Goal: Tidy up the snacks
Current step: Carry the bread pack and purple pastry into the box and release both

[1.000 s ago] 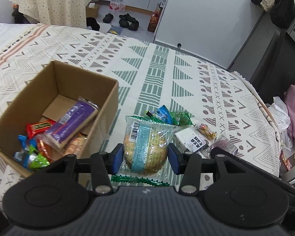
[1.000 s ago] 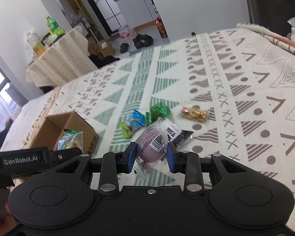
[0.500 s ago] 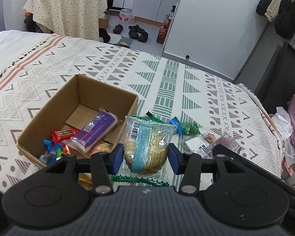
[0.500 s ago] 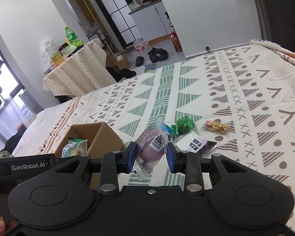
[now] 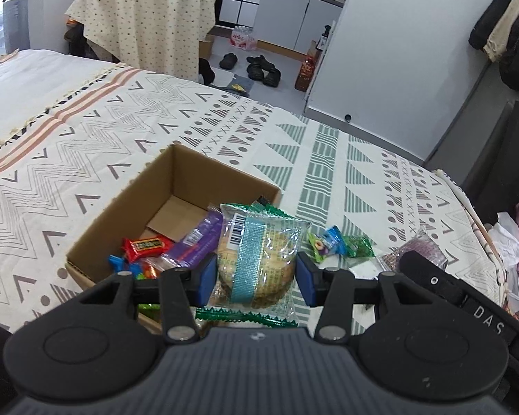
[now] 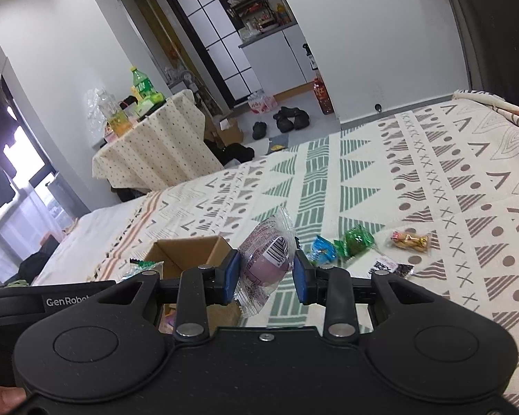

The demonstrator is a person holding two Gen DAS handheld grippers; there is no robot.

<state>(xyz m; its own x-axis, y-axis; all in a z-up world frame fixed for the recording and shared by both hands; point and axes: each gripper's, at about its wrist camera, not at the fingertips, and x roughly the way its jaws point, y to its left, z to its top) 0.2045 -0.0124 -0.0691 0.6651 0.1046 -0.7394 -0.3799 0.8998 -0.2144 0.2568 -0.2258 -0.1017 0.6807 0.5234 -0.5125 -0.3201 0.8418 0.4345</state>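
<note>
Snacks lie loose on a bed's cream blanket patterned with green and brown triangles, beside an open brown cardboard box holding more. Beyond stand a round cloth-draped bench and grey floor with black shoes. Left tongs pinch a clear-wrapped biscuit pack; right tongs pinch a purple wrapped bun.

Both grippers have risen from the bedspread, carrying the wrapped cake and purple bun toward the cardboard box.
</note>
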